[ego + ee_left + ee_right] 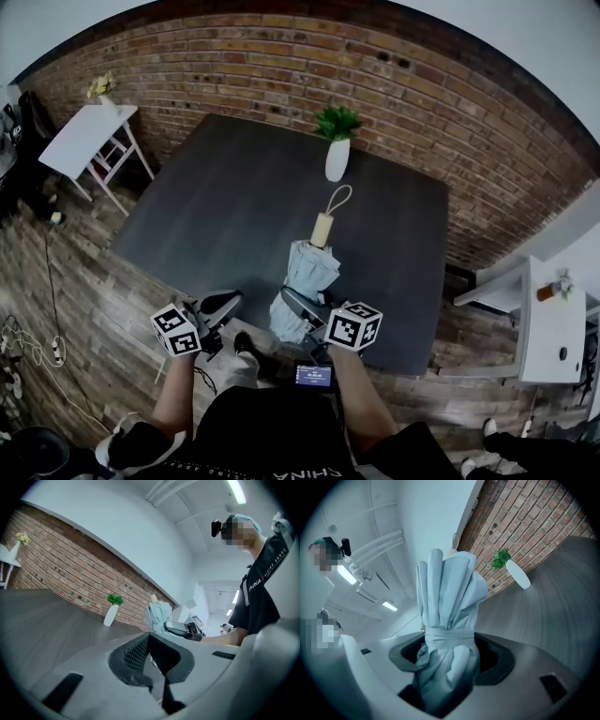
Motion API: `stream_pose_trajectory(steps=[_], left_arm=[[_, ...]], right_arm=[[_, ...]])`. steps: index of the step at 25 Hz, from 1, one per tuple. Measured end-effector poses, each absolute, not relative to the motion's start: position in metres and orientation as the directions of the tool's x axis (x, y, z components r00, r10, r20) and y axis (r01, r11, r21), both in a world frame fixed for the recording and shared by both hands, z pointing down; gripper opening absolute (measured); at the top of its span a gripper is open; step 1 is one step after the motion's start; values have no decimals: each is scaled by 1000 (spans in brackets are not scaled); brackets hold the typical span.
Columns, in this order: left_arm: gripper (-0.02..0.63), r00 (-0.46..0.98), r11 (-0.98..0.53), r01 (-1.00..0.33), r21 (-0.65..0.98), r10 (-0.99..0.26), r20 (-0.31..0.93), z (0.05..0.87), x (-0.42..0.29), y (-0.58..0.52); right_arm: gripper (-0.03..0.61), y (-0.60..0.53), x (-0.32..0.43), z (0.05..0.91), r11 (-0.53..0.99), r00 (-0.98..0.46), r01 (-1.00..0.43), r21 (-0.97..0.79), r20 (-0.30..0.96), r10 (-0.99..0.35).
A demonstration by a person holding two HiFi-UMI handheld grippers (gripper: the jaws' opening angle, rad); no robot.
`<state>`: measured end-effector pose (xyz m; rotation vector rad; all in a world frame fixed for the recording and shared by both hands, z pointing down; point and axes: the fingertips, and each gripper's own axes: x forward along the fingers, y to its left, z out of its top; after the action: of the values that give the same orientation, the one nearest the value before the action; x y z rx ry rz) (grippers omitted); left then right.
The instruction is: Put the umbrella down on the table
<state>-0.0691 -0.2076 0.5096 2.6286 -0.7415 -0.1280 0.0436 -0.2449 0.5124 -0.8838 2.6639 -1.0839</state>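
The umbrella is a folded bundle of pale blue-grey fabric in soft pleats, bound by a band of the same cloth, with a light wooden handle and a thin loop strap at its far end. The right gripper clamps it near the band, close to the near edge of the matte dark grey table. In the right gripper view the cloth fills the gap between the jaws. It stands roughly upright, handle uppermost; whether it touches the tabletop is unclear. The left gripper hovers just left of it, ribbed jaws pressed together on nothing. A smooth white vase of green leaves stands at the far edge.
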Motion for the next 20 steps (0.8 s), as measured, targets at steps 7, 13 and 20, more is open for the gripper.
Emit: stream_pose_trajectory(steps=[7,13,20], left_arm=[[2,886,-809,-423,408,-463,0,497,-93,-282],[2,915,-835,-370,407,-404,3,494,-109,-329],[2,938,-863,-325,386,-345,19,493,-131,-379]], right_arm=[[298,-313,16,499,548,-786,-503,-668,89,-612],[298,-356,-3,497,514,-747,-546,-662,107,-657],[298,-401,-20,493,474,-689,-591,-652,104,-717]])
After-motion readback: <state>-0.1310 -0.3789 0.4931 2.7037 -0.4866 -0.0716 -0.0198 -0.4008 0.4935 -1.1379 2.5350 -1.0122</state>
